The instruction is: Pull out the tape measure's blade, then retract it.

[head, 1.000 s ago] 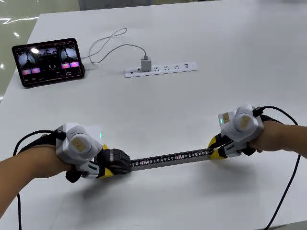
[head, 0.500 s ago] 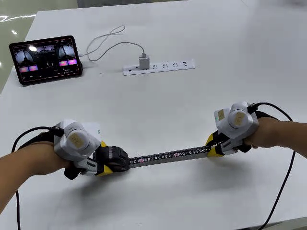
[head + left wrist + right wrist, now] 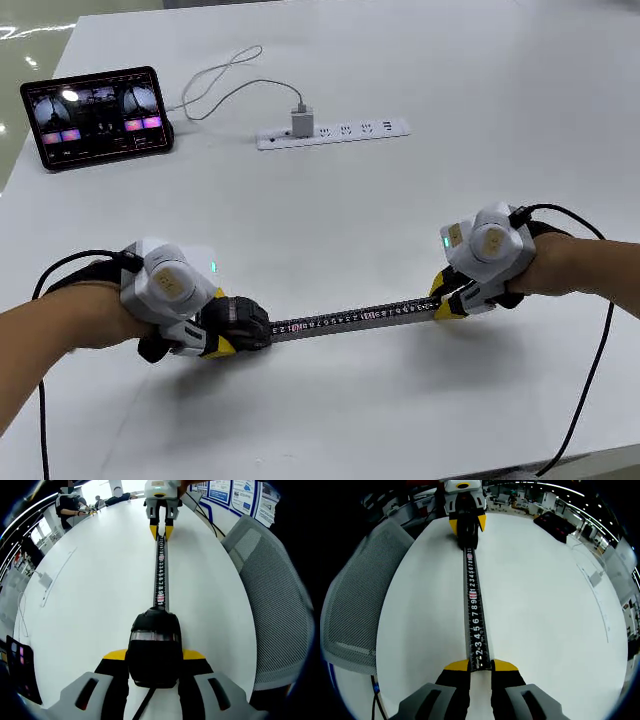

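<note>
The black tape measure case (image 3: 235, 323) (image 3: 154, 647) lies on the white table, and my left gripper (image 3: 217, 334) (image 3: 154, 655) is shut on it. Its numbered blade (image 3: 350, 318) (image 3: 161, 570) (image 3: 473, 615) runs out to the right. My right gripper (image 3: 441, 300) (image 3: 480, 666) is shut on the blade's free end. In the right gripper view the case (image 3: 468, 530) sits at the far end between the left gripper's yellow fingertips (image 3: 454, 526). The right gripper also appears at the far end of the blade in the left gripper view.
A tablet (image 3: 97, 115) stands at the back left. A white power strip (image 3: 335, 131) with a plugged charger and cable lies at the back middle. Cables trail from both grippers. A mesh chair (image 3: 280, 595) stands beside the table edge.
The blade span between the grippers has shortened slightly; the right gripper has drifted left toward the case. The head camera has shifted a little.
</note>
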A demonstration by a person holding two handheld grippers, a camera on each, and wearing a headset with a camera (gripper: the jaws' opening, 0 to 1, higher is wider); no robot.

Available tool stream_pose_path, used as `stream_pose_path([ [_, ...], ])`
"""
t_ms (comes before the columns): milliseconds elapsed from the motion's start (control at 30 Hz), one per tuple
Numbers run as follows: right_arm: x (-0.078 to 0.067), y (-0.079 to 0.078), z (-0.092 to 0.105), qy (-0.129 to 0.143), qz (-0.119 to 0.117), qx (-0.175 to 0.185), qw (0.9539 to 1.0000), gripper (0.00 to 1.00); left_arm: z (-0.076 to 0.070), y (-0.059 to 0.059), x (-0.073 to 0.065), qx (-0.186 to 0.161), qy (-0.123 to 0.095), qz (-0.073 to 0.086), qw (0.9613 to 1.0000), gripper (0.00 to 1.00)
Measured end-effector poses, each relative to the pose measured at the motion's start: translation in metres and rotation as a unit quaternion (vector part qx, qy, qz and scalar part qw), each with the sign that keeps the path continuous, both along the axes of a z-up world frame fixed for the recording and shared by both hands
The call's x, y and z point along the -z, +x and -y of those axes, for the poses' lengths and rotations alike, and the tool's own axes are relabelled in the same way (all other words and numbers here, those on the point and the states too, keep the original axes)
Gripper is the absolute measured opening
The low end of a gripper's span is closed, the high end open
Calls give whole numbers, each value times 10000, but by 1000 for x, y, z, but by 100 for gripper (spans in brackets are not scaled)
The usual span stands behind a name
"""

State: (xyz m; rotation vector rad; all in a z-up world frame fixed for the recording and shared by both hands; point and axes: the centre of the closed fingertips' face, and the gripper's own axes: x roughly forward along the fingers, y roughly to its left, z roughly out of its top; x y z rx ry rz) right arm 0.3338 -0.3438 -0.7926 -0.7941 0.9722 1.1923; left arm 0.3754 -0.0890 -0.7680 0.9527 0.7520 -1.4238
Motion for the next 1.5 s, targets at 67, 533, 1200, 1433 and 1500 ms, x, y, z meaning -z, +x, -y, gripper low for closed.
stream_pose_path([
  [67,0,0,1,-36,-2,-64,10000,12,0,0,0,29,33,-2,10000,33],
  [533,0,1,1,-171,-251,238,9993,12,-3,1,0,97,209,45,9997,34],
  [1200,-12,-5,9,-230,-81,351,9991,24,-13,6,-26,-740,-197,-160,9969,47],
  [1433,-21,-4,11,135,29,1124,9936,31,-20,2,-26,-1176,-368,-304,9919,56],
  [1500,-24,-3,8,332,118,1278,9912,34,-20,0,-27,-1285,-456,-350,9900,57],
])
